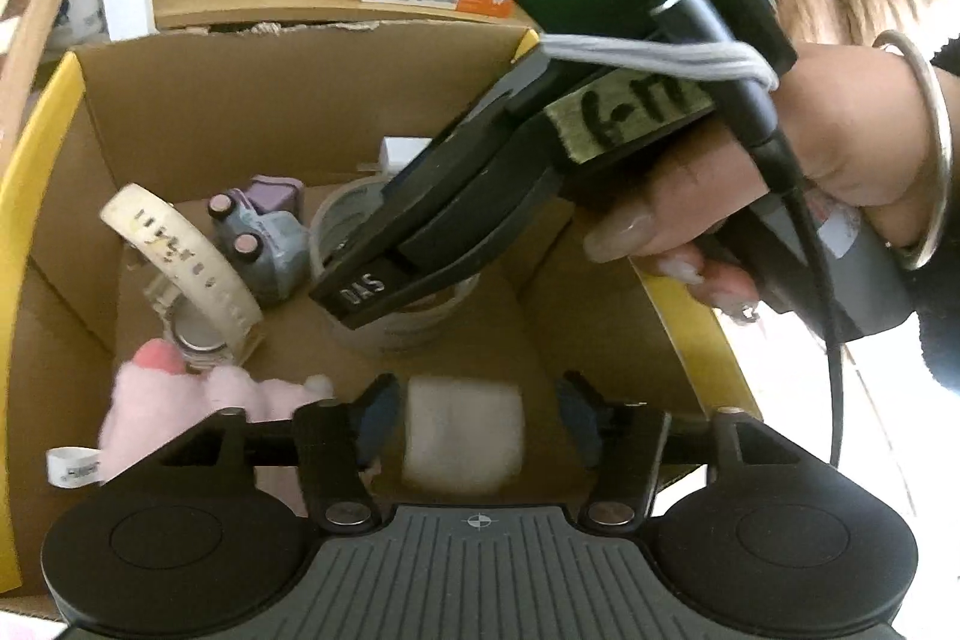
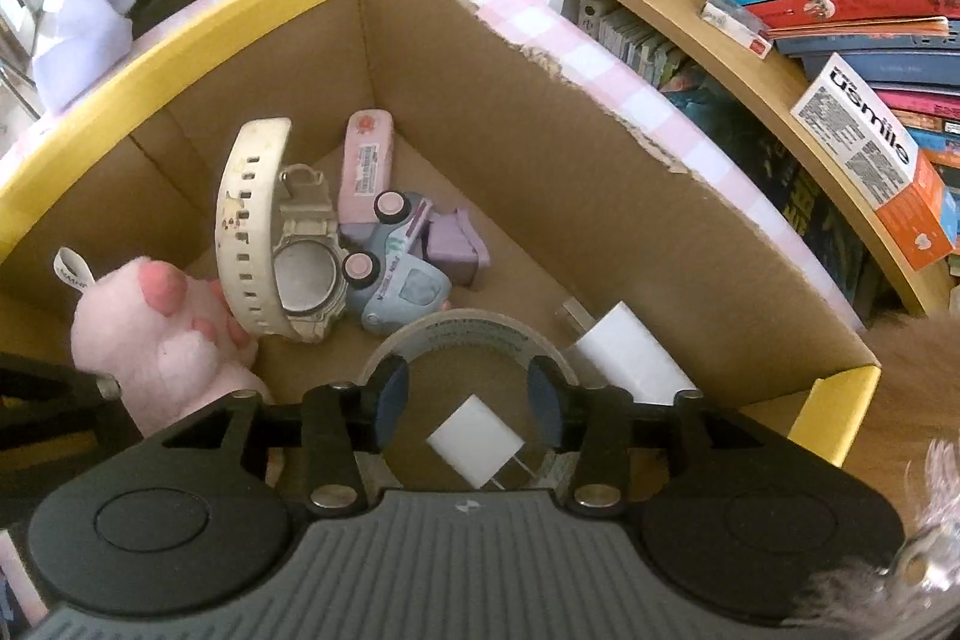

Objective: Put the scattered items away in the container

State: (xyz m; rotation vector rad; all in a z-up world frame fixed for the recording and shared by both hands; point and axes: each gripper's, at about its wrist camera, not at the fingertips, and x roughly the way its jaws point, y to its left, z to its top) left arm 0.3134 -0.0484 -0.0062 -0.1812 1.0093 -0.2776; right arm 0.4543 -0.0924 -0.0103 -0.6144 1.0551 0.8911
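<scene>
**Dropping the last small pieces into the box**

Looking through your left wrist camera, you are holding the left gripper [image 1: 474,421] with jaws apart over a blurred white block [image 1: 463,437], probably light, inside the cardboard box [image 1: 198,100].

Through the right wrist camera, your right gripper [image 2: 468,403] is hovering parted above the tape roll [image 2: 474,334] and white charger [image 2: 474,439]. The stiff watch [image 2: 276,244], toy car [image 2: 399,274] and soft plush [image 2: 156,340] are crowding the floor.

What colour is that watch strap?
Cream-white rubber watch strap, grubby with marks; right wrist view shows it best.
</scene>
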